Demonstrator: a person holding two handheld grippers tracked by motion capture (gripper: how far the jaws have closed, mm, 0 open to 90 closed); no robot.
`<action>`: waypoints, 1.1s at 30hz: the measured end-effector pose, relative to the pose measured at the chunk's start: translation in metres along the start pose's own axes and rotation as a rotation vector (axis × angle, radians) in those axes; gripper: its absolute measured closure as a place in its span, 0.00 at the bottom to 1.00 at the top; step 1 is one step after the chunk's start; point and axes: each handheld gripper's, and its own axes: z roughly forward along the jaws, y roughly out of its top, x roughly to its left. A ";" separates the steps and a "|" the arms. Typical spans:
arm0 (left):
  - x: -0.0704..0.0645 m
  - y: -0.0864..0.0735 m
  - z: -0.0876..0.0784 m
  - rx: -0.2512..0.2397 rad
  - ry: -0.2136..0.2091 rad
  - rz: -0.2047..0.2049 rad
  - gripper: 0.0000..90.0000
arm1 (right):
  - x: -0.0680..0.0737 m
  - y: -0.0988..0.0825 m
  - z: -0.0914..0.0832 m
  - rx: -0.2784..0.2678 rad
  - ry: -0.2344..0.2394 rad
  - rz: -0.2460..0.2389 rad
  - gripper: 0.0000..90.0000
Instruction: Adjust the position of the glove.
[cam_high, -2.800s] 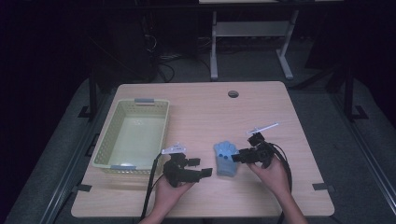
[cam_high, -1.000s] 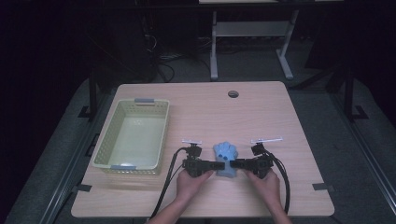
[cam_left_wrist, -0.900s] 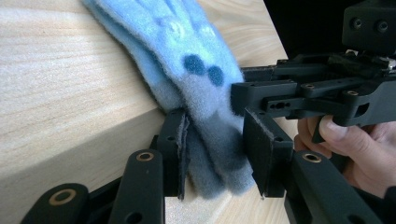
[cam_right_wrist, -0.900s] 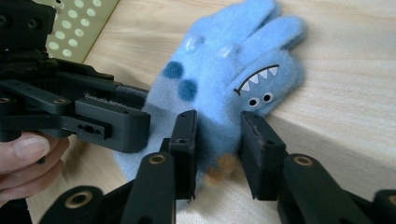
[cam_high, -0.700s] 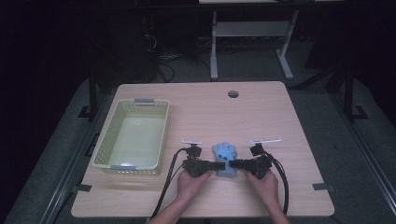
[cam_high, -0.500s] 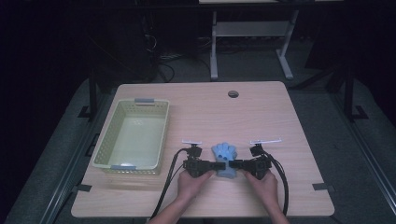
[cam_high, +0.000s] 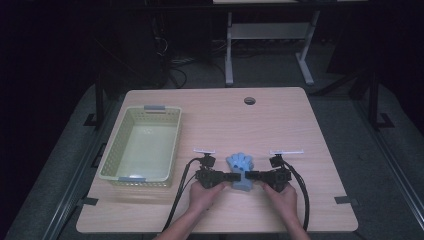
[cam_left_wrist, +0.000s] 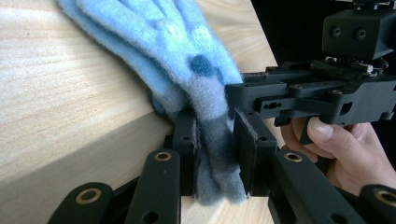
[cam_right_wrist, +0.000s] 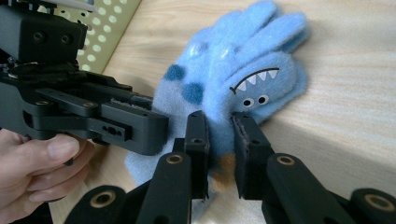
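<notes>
The jaws of the left gripper (cam_left_wrist: 217, 144) are pressed onto the cuff of a fuzzy light-blue glove with a toothy monster face (cam_right_wrist: 233, 88), and the jaws of the right gripper (cam_right_wrist: 219, 149) are clamped on the same cuff from the opposite side. In the high view the glove is seen low at centre on the pale wooden bench (cam_high: 280, 120), between both grippers. A pale green perforated plastic basket (cam_high: 172, 150) is seen at left.

My table (cam_high: 280, 125) is evenly lit from above while the room behind stays dark; close-up, my glove (cam_left_wrist: 187, 70) looks soft and blurred.
</notes>
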 end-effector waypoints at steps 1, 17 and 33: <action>0.000 0.000 0.000 0.001 -0.002 0.001 0.79 | 0.000 0.000 0.000 -0.003 0.002 -0.007 0.87; -0.009 0.008 -0.011 -0.016 -0.014 0.035 0.80 | 0.010 0.004 -0.008 -0.031 0.032 -0.007 0.88; -0.025 0.021 -0.029 -0.031 -0.024 0.085 0.80 | 0.027 0.016 -0.018 -0.072 0.063 -0.042 0.88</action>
